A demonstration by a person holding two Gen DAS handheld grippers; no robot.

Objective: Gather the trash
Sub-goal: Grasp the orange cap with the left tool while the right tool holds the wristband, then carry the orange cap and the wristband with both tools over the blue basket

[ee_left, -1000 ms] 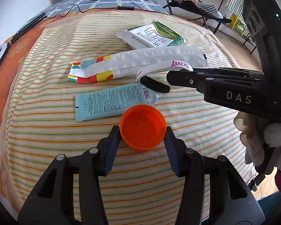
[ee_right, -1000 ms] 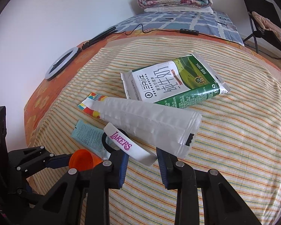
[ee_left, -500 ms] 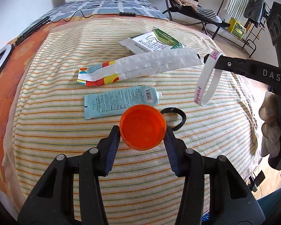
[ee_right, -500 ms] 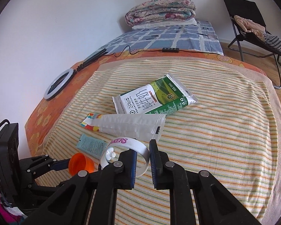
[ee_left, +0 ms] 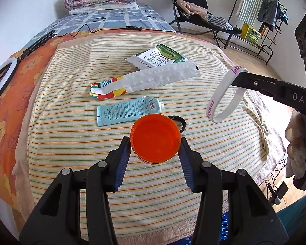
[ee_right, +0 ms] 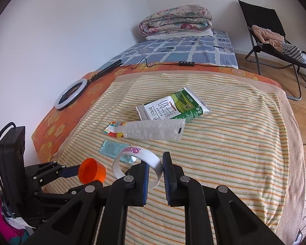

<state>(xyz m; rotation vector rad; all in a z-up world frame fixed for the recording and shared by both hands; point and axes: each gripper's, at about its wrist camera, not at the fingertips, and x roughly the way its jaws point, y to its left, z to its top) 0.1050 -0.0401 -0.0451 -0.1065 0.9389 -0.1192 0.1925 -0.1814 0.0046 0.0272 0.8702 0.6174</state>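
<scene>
Between L gripper (ee_left: 155, 145) jaws: orange cup (ee_left: 155, 139) clamped | R gripper (ee_right: 155, 169) pinched on white wristband (ee_right: 137, 165), lifted | left ahead: black ring (ee_left: 180, 122), blue tube (ee_left: 128, 111), wrapper (ee_left: 149, 80), milk carton (ee_left: 157, 59)

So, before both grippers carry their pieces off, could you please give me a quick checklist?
1. Left gripper clamped on orange cup: ok.
2. Right gripper pinching white wristband: ok.
3. Wristband clear of striped blanket: ok.
4. Cup empty inside: ok.
5. Trash left on blanket: not ok; blue tube, white wrapper, green milk pouch and black ring remain.
6. Bin location: cannot tell.
</scene>
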